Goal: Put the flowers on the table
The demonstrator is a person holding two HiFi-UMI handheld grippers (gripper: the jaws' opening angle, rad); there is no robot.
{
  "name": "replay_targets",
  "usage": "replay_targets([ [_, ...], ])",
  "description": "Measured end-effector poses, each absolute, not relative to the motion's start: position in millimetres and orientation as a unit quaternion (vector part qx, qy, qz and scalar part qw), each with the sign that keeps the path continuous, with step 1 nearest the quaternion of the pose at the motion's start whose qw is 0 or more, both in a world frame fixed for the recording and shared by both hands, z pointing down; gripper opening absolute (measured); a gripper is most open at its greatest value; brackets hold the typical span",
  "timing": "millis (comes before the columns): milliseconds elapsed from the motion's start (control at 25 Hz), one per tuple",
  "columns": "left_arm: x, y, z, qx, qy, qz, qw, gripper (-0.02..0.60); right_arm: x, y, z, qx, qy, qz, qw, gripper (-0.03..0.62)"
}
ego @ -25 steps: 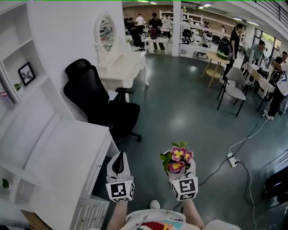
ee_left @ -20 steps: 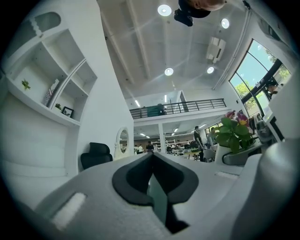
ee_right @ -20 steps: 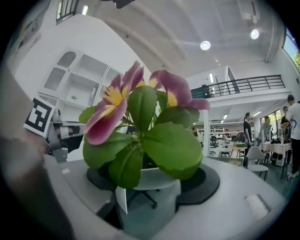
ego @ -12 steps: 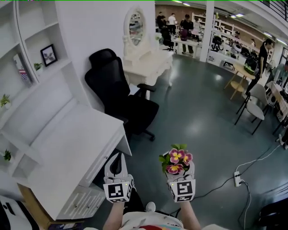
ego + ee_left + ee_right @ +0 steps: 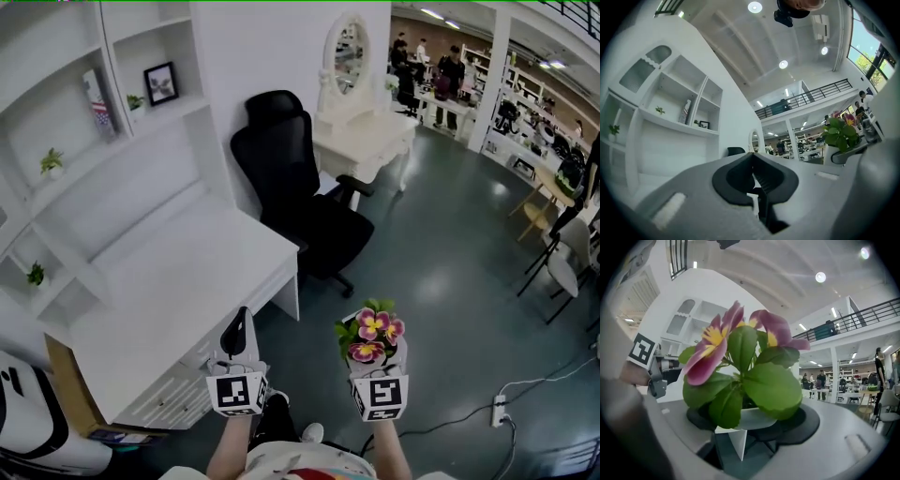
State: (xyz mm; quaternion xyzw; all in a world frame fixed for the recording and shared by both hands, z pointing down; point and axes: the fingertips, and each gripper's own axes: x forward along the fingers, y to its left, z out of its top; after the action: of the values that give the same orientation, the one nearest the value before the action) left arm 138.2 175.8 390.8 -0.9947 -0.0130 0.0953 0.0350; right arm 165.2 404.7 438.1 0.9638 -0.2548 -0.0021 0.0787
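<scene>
Compared with a second ago, the white desk (image 5: 187, 281) has swung from the left margin to fill the near left of the head view, and the black office chair (image 5: 300, 197) now sits at centre. Both grippers hang low, as they did then. The right gripper (image 5: 375, 358) is clamped on the small white pot (image 5: 752, 418) of the flowers (image 5: 371, 328). They are up in the air over the dark floor, right of the desk's near corner and not yet above its top. The left gripper (image 5: 235, 333) has its black pads pressed together with nothing between them. The pot looks smooth and rounded, probably glazed or plastic, so the jaws have little to bite on. The broad green leaves and pink-purple petals with yellow centres make it top-heavy. A tilt or jolt on the way left could let it slip or twist out. The desk's hard square edge could knock the pot if it comes in too low. Set too near that edge on the flat matte top, it could tip off.
</scene>
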Motion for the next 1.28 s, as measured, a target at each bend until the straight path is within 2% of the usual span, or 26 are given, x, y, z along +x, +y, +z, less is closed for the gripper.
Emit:
replay_targets([
  [280, 113, 114, 374, -0.992, 0.061, 0.103, 0.043, 0.003, 177, 336, 435, 0.944, -0.326, -0.011, 0.052, 0.336],
  [560, 106, 50, 375, -0.984, 0.136, 0.101, 0.052, 0.003, 193, 267, 432, 0.919, -0.389, -0.018, 0.07, 0.336],
  [1000, 162, -34, 383, -0.976, 0.186, 0.098, 0.053, 0.003, 268, 195, 428, 0.904, -0.414, -0.029, 0.101, 0.336],
  [1280, 184, -94, 382, -0.968, 0.226, 0.094, 0.047, 0.004, 306, 108, 420, 0.873, -0.473, -0.037, 0.113, 0.336],
])
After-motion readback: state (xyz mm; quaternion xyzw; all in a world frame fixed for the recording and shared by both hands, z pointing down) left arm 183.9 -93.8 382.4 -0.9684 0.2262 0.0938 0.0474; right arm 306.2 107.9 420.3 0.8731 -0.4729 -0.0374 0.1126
